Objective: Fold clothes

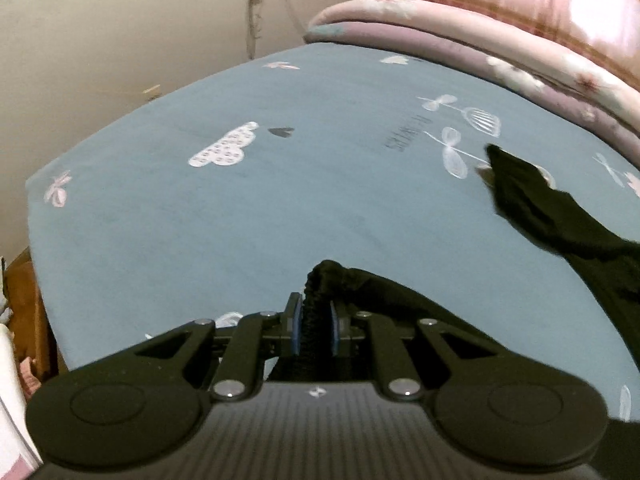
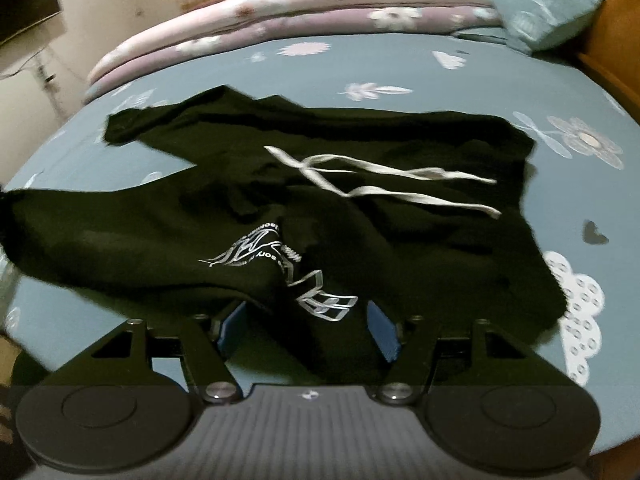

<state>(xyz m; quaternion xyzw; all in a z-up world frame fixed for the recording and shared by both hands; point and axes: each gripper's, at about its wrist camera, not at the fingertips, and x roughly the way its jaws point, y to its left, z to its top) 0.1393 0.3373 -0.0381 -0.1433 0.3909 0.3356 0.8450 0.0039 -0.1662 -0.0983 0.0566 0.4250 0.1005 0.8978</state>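
Observation:
A black garment [image 2: 400, 240] with white drawstrings [image 2: 400, 172] and a white logo [image 2: 256, 252] lies crumpled on the blue patterned bed sheet [image 2: 480, 80]. My right gripper [image 2: 308, 320] hangs over its near edge, open, with a fold of the cloth lying between the blue pads [image 2: 382, 332], which stand apart from it. In the left wrist view, my left gripper [image 1: 314, 312] is shut on a ribbed black edge of the garment [image 1: 332, 276]. From there the cloth trails off to the right, where more of it [image 1: 560, 220] lies on the sheet [image 1: 240, 220].
A folded pink and purple quilt [image 2: 280, 12] lies along the bed's far side, also seen in the left wrist view [image 1: 480, 48]. A blue pillow [image 2: 540, 12] sits at the far right by the wooden bed frame [image 2: 612, 68]. The sheet left of the garment is bare.

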